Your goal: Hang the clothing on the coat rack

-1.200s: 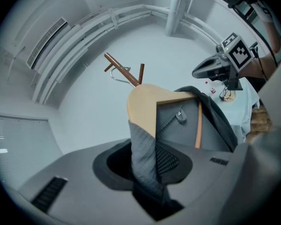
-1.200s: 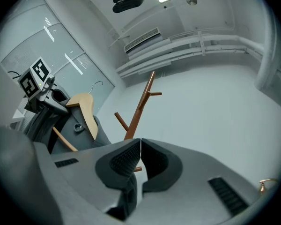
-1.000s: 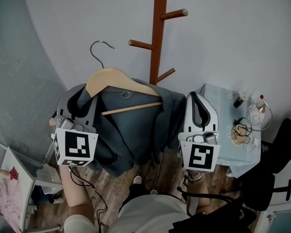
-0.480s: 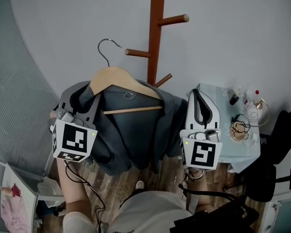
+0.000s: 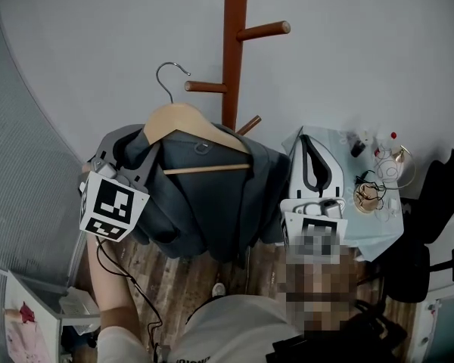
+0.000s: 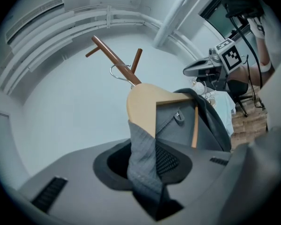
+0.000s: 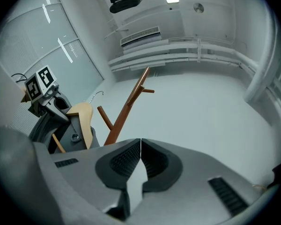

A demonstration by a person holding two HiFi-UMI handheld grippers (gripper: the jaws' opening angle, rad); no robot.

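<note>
Left gripper (image 6: 147, 161) is clamping a fold of the grey jacket (image 5: 204, 203) right at the left shoulder end of the hanger (image 5: 183, 121). Its jaws are biting on cloth, and the wooden end is sitting just past them. I'm judging that it's carrying the whole load. Right gripper (image 7: 140, 159) is riding with its jaws together and nothing between them. In the head view it's sitting lower right of the jacket, in front of the left part of the tabletop (image 5: 374, 229).

Relation I'm watching: hanger hook (image 5: 169, 78) vs the rack's left peg (image 5: 205, 87). In the head view the hook is sitting upper centre-left, just left of that peg's free end and about level with it, with the top of the curl a bit higher. It's reading as apart from the peg, not resting on it, though I can't settle depth from here. The right gripper view is agreeing, showing the hook up and left of the peg with a gap.

The hanger's long axis is running left to right across the frame, roughly in line with the peg, which is sticking out leftward from the pole (image 5: 228, 44). The hook's open side is facing down and right, toward the peg tip. So I'm judging the move as a shift toward frame right with the hook above the peg, then a drop. The left gripper is the nearer one and is gripping off-centre, so I'm expecting the far end to sag.
</note>
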